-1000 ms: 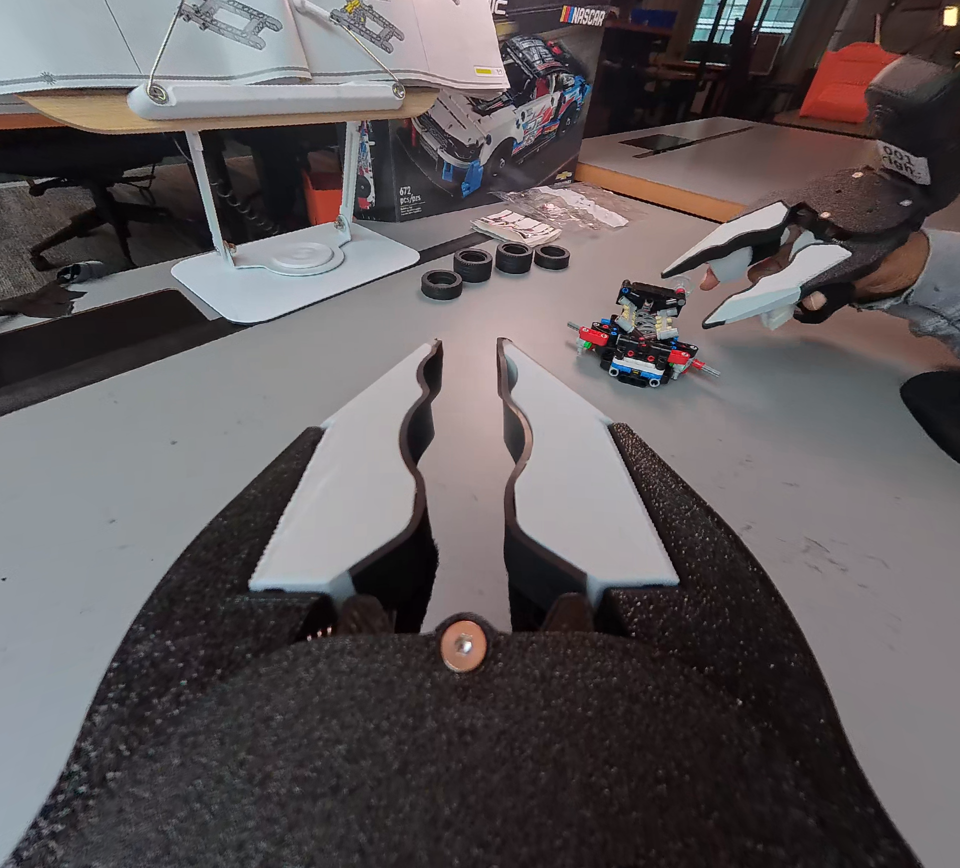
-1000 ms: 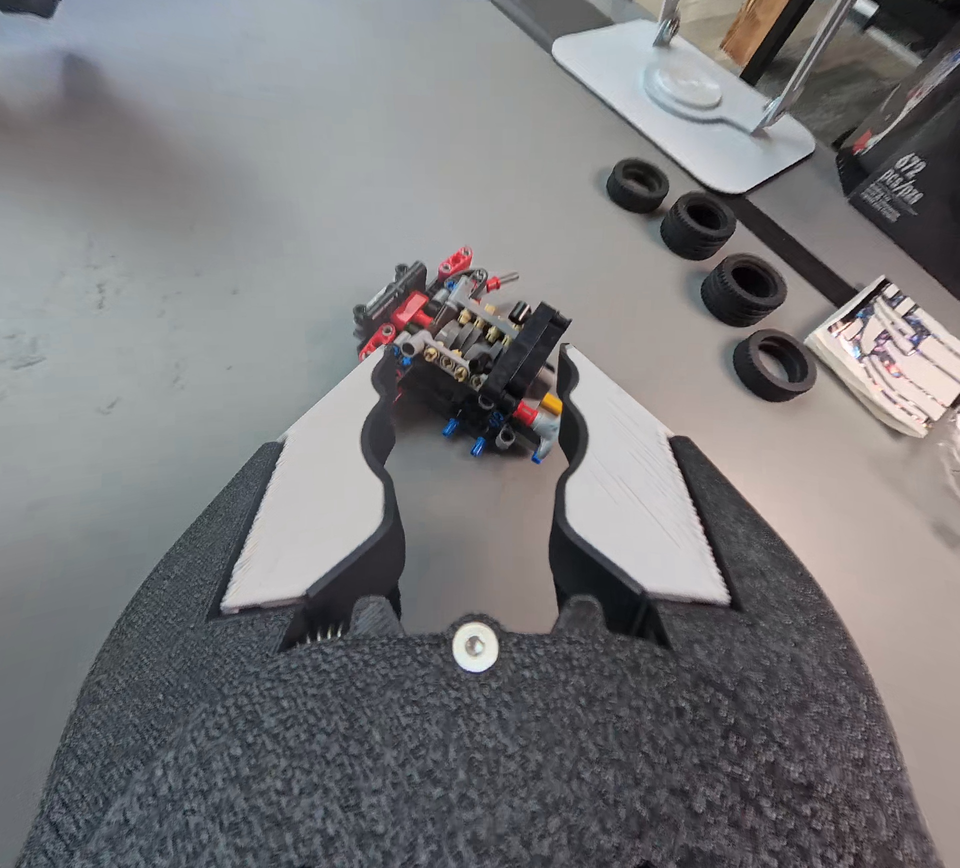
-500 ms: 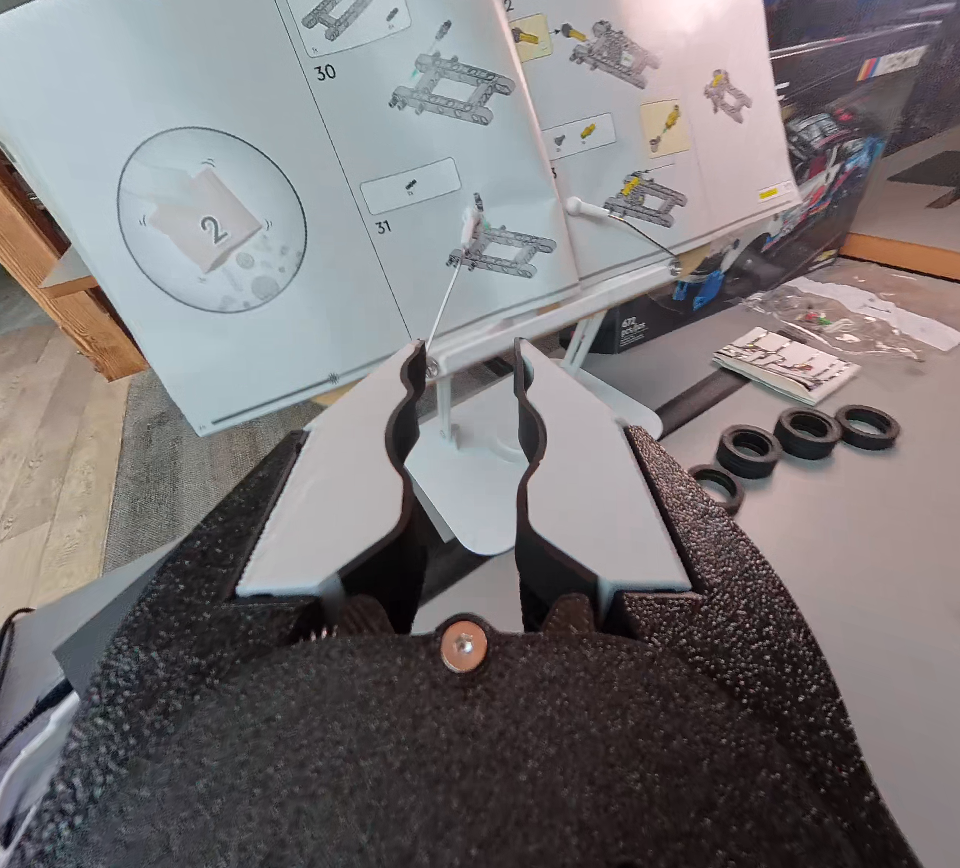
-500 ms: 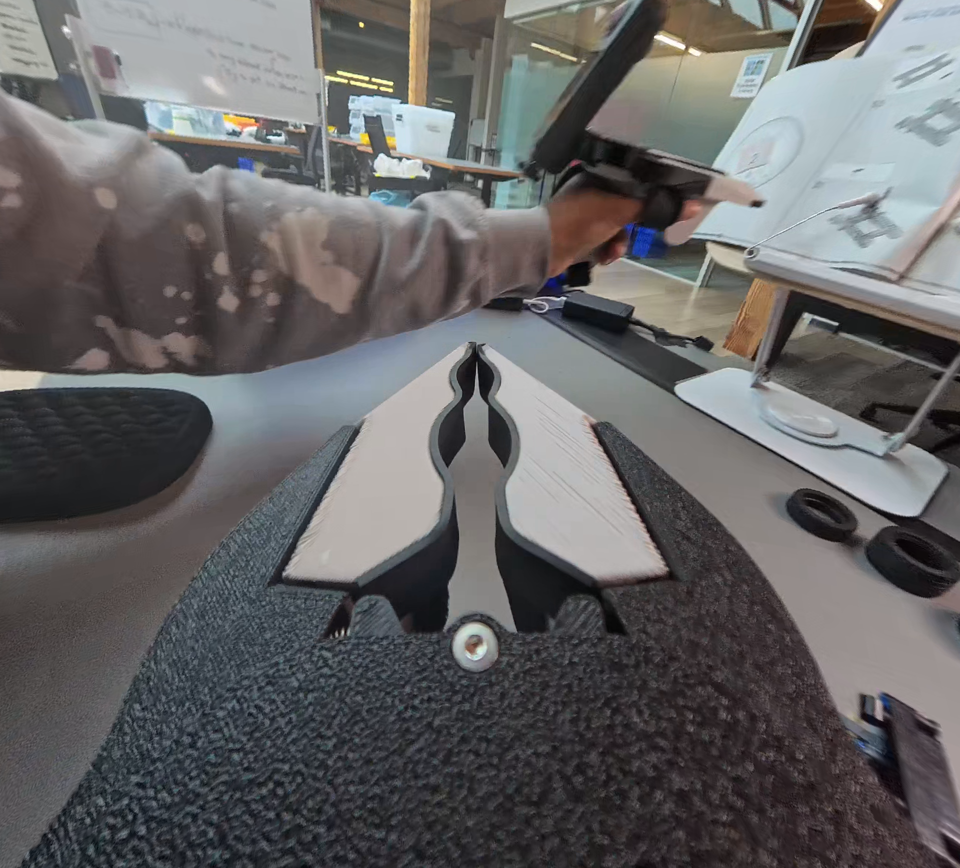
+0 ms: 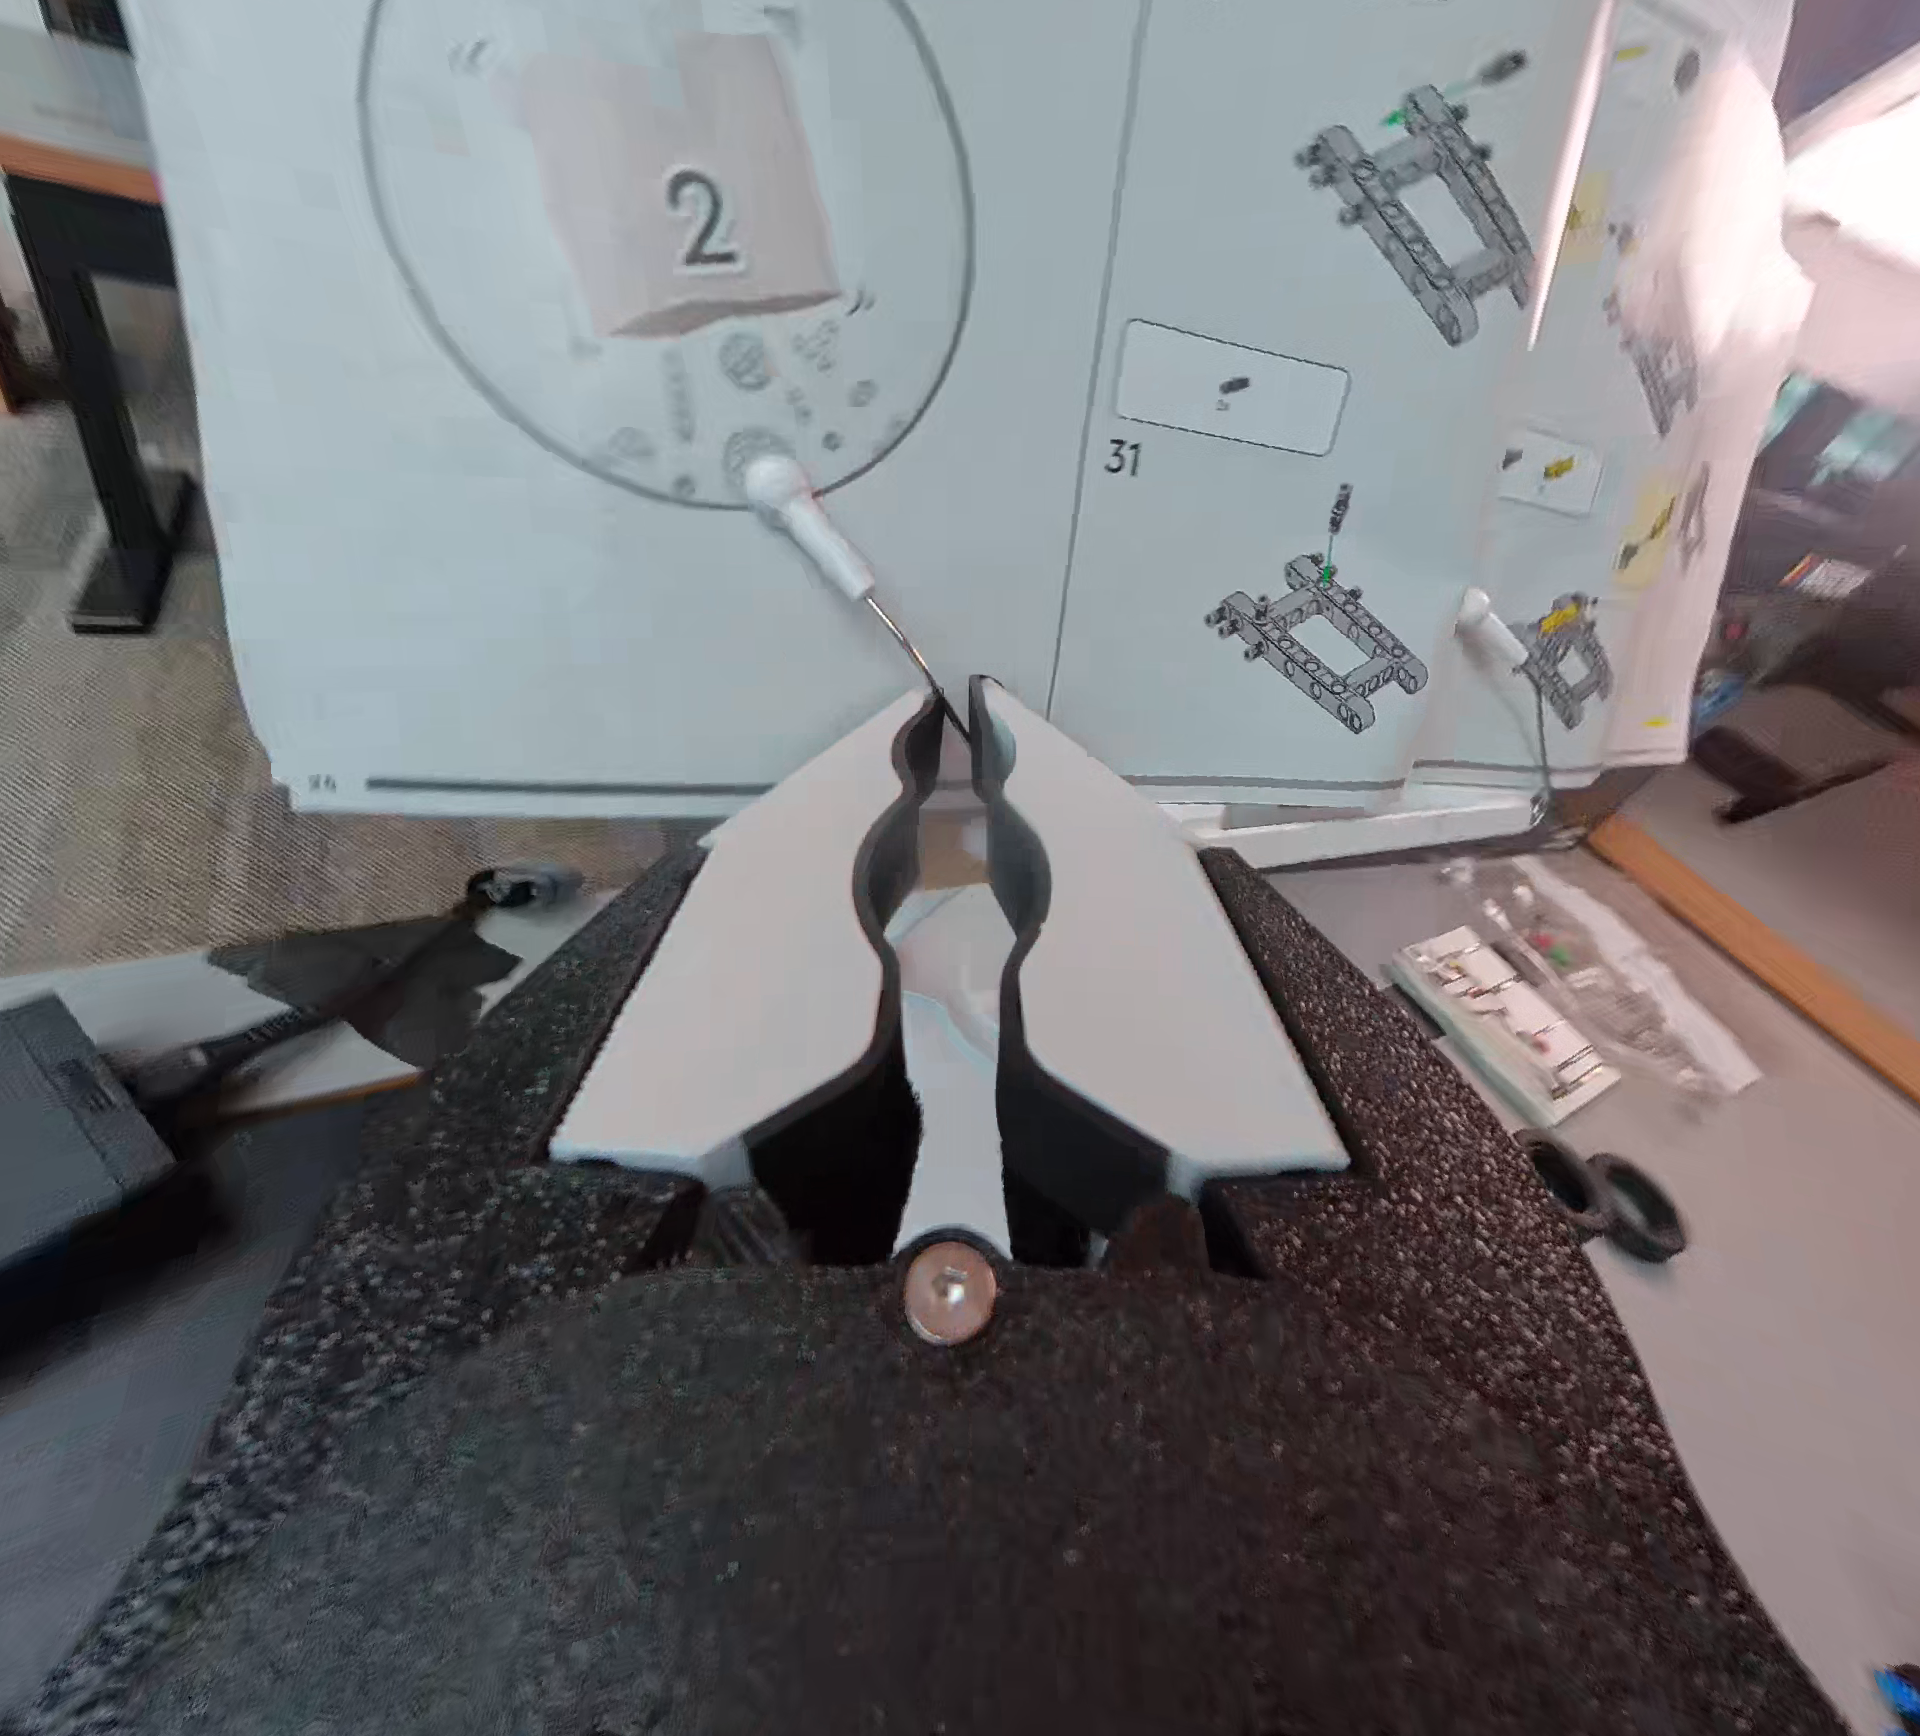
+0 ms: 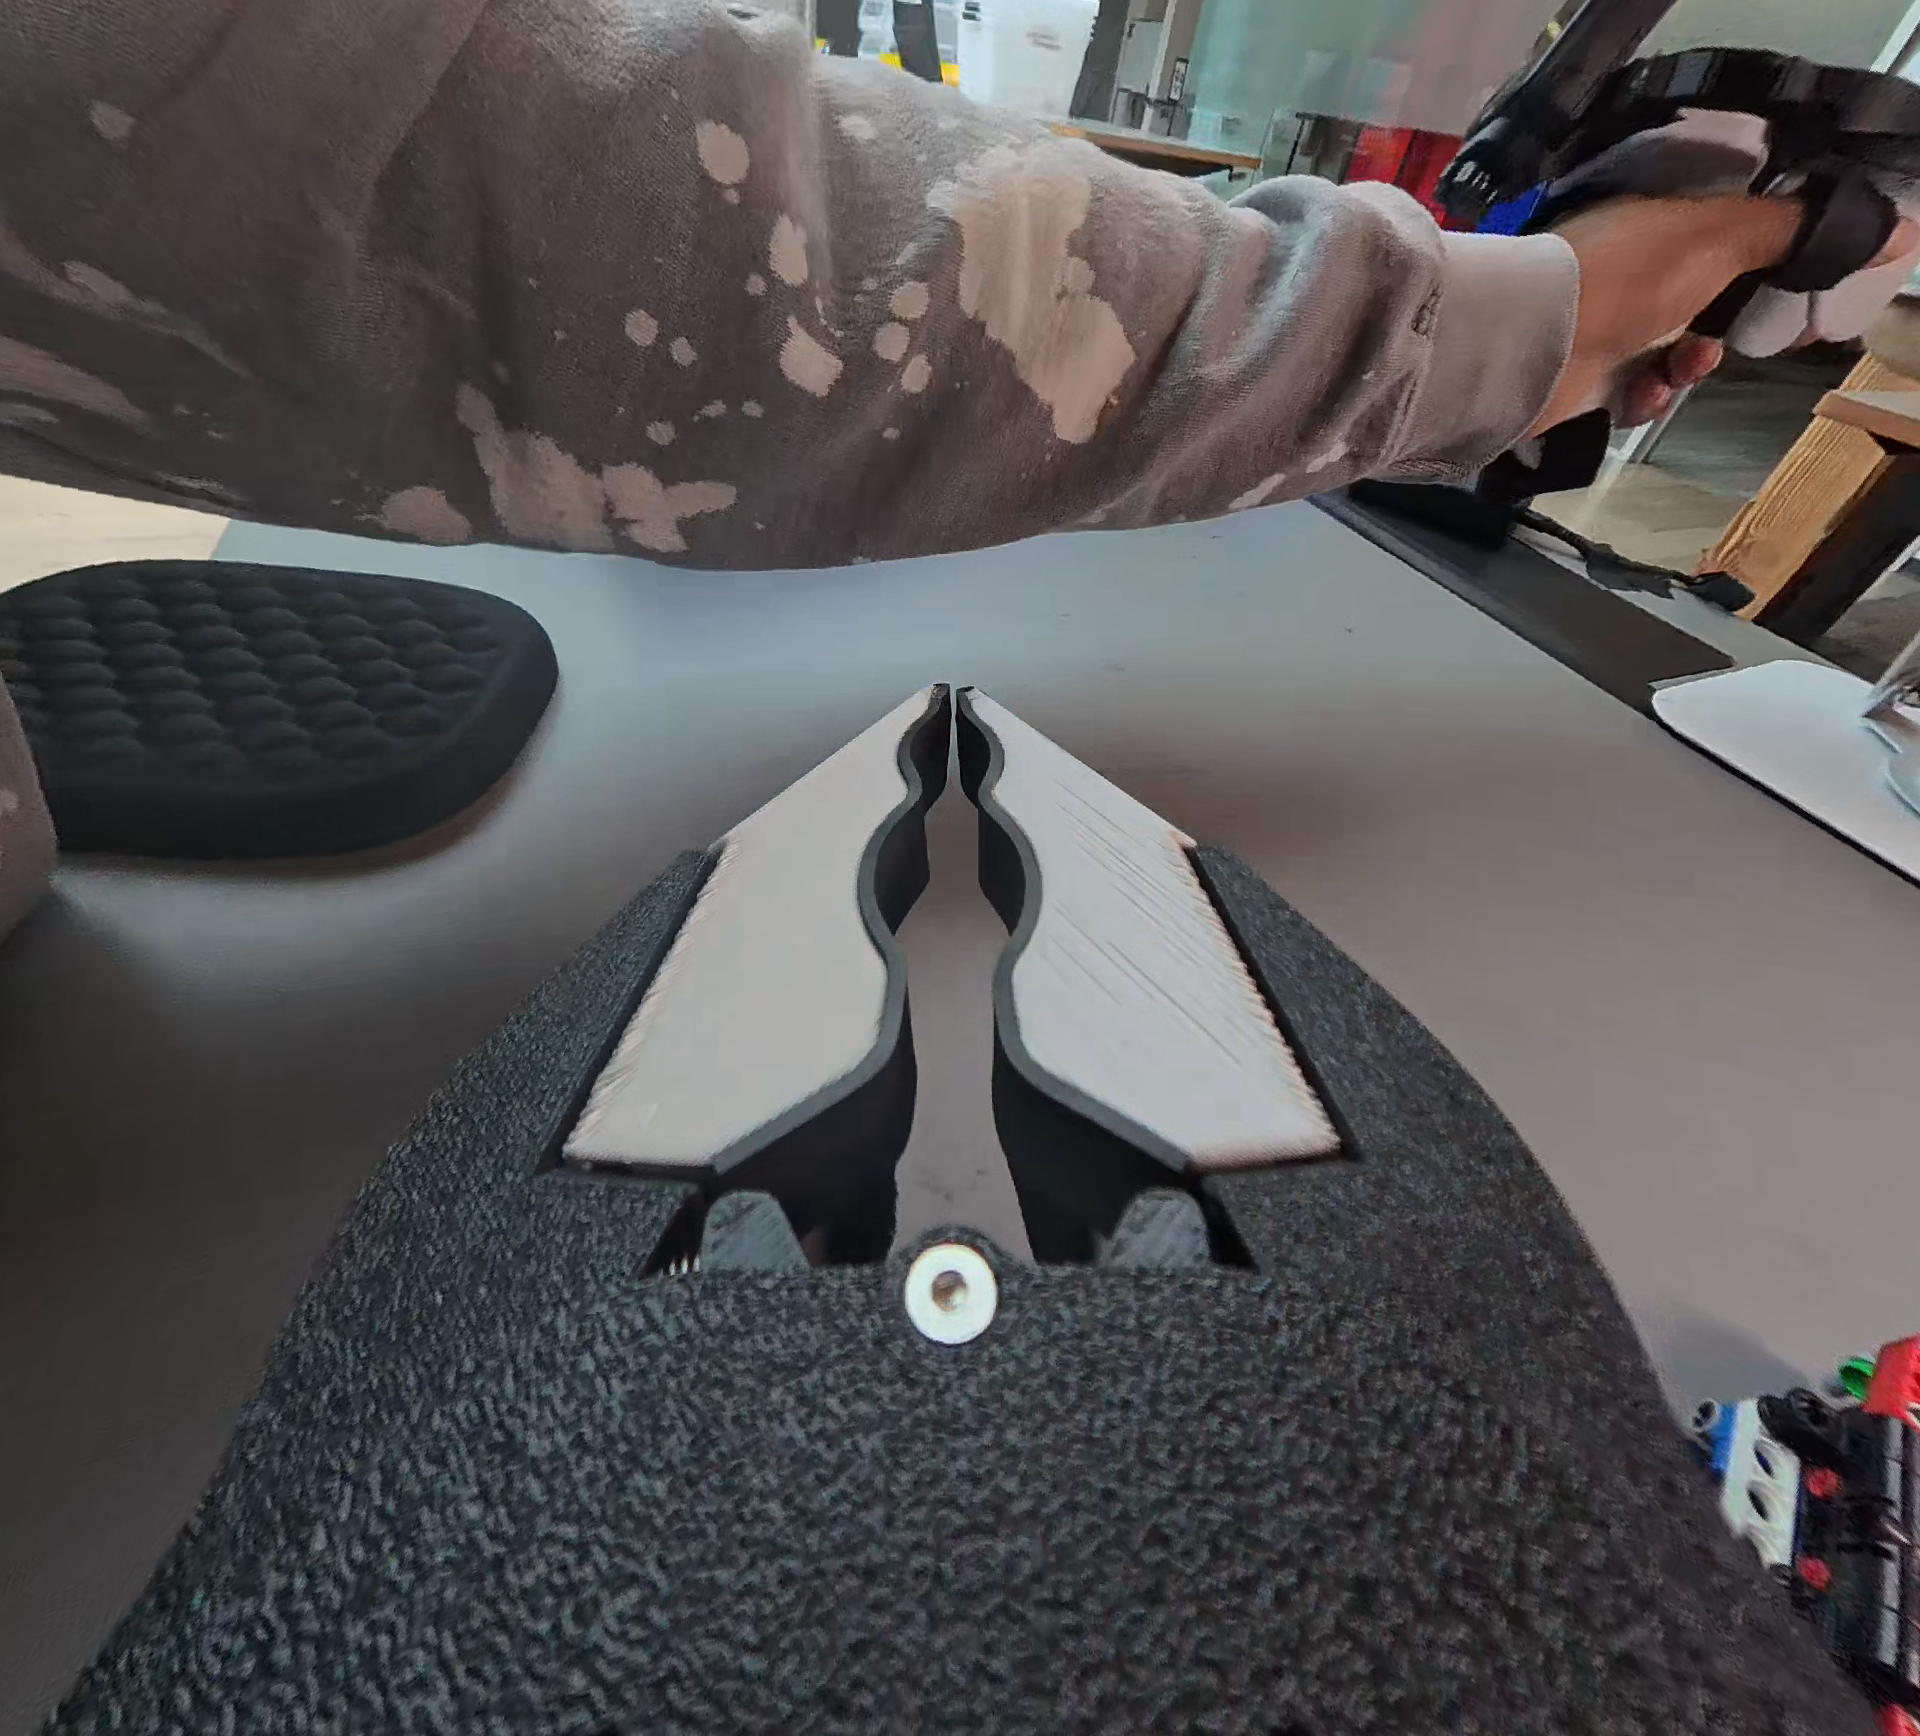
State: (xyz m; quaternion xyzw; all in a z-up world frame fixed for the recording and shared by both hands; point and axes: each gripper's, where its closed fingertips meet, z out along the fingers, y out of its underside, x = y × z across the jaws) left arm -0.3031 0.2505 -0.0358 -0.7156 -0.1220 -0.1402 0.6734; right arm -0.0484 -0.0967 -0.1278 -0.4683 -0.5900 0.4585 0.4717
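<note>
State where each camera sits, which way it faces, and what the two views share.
Left wrist view: rides the left claw, facing the open instruction booklet on its stand; claw tips pinch the wire page holder.
Right wrist view: rides the right claw, low over the grey table, facing the person's spotted sleeve; tips shut, empty.
Shared: the table, the stand's white base and the left claw, seen from outside at the right view's far right.

The booklet [image 5: 644,336] runs past the top edge; right-hand pages blur.
</note>
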